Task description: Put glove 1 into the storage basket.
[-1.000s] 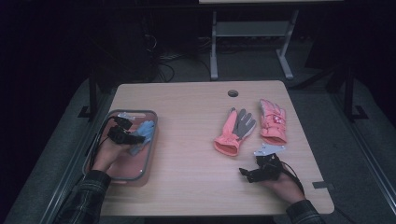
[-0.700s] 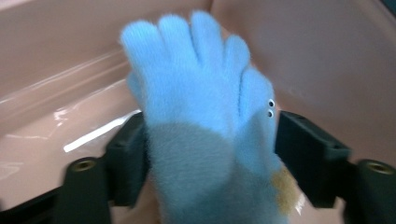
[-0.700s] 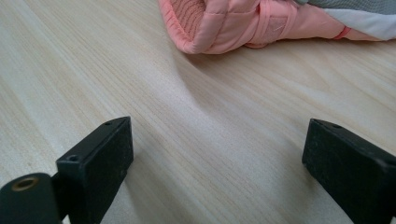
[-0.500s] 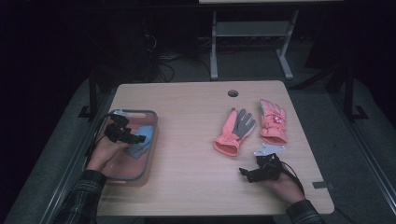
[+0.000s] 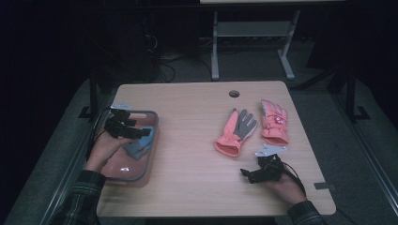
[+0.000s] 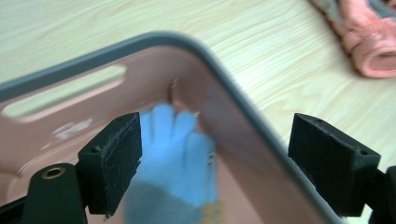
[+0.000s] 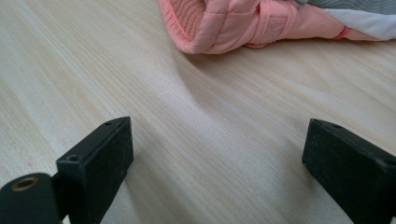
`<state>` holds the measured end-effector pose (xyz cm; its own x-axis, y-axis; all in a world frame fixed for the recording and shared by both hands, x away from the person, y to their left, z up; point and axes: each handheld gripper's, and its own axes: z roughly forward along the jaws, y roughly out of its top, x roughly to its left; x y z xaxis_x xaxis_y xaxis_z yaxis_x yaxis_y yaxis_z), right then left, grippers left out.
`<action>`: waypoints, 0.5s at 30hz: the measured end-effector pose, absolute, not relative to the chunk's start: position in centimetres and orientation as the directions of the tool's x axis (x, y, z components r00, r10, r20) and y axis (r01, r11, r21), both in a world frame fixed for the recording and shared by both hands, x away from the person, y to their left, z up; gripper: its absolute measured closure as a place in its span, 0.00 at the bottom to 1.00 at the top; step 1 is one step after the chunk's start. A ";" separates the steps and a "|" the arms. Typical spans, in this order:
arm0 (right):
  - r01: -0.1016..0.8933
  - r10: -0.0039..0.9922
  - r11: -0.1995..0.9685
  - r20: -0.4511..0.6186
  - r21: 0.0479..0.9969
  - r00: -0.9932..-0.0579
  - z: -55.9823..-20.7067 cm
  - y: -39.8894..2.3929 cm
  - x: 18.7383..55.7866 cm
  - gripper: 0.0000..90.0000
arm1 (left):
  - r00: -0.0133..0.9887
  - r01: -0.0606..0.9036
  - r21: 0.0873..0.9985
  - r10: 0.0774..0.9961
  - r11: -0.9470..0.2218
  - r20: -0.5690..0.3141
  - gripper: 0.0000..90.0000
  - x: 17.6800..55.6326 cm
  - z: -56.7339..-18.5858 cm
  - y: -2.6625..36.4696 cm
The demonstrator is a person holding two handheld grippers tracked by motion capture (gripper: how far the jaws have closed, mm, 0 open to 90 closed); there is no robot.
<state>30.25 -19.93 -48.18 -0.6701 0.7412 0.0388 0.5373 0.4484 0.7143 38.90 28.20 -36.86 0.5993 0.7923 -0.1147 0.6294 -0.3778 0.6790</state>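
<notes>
A blue glove (image 5: pixel 138 146) lies inside a pink bin (image 5: pixel 126 177) with a grey rim at the table's left. My left gripper (image 5: pixel 141 132) hovers over the bin. Its jaws have just been opening and stand wide, and the blue glove (image 6: pixel 180 149) lies loose below them against the bin wall (image 6: pixel 140 44), with neither pad touching it. Two pink gloves lie at the right: one palm-up with a grey palm (image 5: pixel 236 131), one beside it (image 5: pixel 273 122). My right gripper (image 5: pixel 248 174) rests open on the wood just short of the pink cuff (image 7: pixel 224 23), with nothing between its jaws (image 7: pixel 219 163).
The wooden table (image 5: pixel 187 108) has a round cable hole (image 5: pixel 234 93) near its far edge. A strip of grey tape (image 5: pixel 325 185) sits at the front right corner. A metal table frame (image 5: pixel 216 47) stands on the dark floor behind.
The left gripper has let go of the blue glove and lifted off it, drifting slightly left over the bin. The glove stays in the bin. The right hand has not moved.
</notes>
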 end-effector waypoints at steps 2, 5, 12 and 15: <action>0.537 0.741 0.448 0.039 0.714 -0.670 -48.2 -19.9 30.3 0.09 | 0.620 0.612 0.695 0.774 -0.377 -0.126 0.19 38.5 -36.2 27.2; 0.537 0.741 0.449 0.038 0.715 -0.671 -48.2 -19.9 30.3 0.09 | 0.636 0.597 0.707 0.761 -0.380 -0.128 0.19 38.2 -35.8 26.4; 0.537 0.741 0.448 0.039 0.714 -0.670 -48.2 -19.9 30.3 0.09 | 0.682 0.551 0.736 0.721 -0.392 -0.127 0.19 37.0 -34.6 23.2; 0.537 0.741 0.449 0.039 0.714 -0.670 -48.2 -19.9 30.3 0.09 | 0.690 0.546 0.737 0.713 -0.399 -0.125 0.19 36.7 -34.5 22.3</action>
